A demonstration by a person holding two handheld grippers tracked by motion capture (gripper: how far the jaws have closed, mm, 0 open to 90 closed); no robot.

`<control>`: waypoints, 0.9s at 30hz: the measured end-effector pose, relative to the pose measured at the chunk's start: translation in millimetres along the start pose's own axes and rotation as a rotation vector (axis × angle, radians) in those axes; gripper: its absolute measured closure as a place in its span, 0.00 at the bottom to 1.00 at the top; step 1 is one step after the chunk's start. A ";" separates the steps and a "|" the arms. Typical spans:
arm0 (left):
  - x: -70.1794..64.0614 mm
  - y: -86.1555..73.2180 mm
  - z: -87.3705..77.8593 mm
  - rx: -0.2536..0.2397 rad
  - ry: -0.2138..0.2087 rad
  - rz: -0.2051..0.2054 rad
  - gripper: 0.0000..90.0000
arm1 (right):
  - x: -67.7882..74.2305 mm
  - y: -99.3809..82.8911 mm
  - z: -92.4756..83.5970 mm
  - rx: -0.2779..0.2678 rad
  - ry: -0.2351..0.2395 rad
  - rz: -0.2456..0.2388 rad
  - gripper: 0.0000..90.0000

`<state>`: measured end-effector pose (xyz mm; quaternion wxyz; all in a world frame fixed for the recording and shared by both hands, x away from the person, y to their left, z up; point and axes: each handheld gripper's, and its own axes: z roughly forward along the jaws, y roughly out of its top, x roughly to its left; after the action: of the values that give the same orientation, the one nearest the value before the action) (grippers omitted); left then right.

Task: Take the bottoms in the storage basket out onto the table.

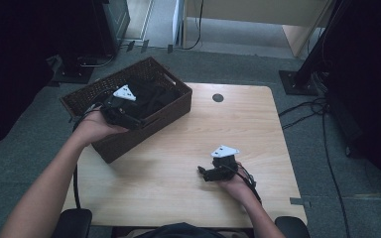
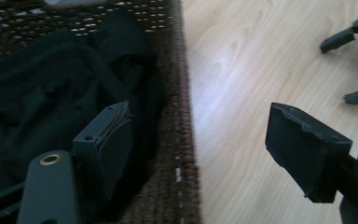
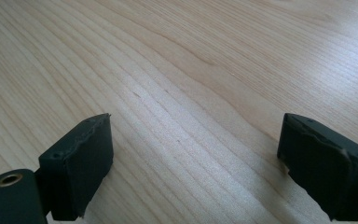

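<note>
A woven brown basket [image 1: 129, 116] is seen at ten o'clock on the wooden bench [image 1: 178, 163] in the high view, one corner overhanging the bench edge. Dark cloth [image 1: 151, 96] is piled inside it. The left tool [image 1: 121, 111] is held over the basket's near wall, its grey plate on top. The right tool [image 1: 208, 173] is held low over the bench at five o'clock, well apart from the basket, jaws pointing towards nine o'clock.

In the left gripper view, detail is given that the high view lacks: the left tool [image 2: 200, 144] is spread wide, nothing between the jaws, one jaw over the black cloth [image 2: 42, 102] and the other over bare bench [image 2: 261, 65], with the basket rim [image 2: 177, 102] running between them. Folds in the cloth are visible; what kind of garment it is cannot be told. The other tool's jaw tips are caught at two o'clock in that frame, with a fingertip beside them.

In the right gripper view, the right tool [image 3: 196, 163] is shown spread wide over plain wood grain [image 3: 191, 70], nothing held.

Floor cables and stand bases are picked up by the high view.
</note>
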<state>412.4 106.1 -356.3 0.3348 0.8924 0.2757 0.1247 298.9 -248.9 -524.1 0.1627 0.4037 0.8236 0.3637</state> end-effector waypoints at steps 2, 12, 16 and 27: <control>8.7 -0.5 -2.8 0.000 0.019 -0.009 0.25 | 0.0 0.0 0.0 0.000 0.000 -0.001 0.11; 43.1 -1.6 0.8 0.024 0.056 -0.022 0.26 | 0.0 0.0 0.1 0.000 0.000 -0.001 0.11; 55.3 -0.6 7.8 0.016 0.063 -0.034 0.26 | 0.1 0.1 0.1 0.000 0.000 -0.002 0.11; 82.6 -9.5 61.2 0.046 0.085 -0.098 0.15 | 0.5 -0.1 -0.3 0.003 0.004 -0.006 0.11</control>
<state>500.9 127.1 -405.1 0.3081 0.8791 0.3357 0.1395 298.3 -248.7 -523.9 0.1614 0.4009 0.8256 0.3626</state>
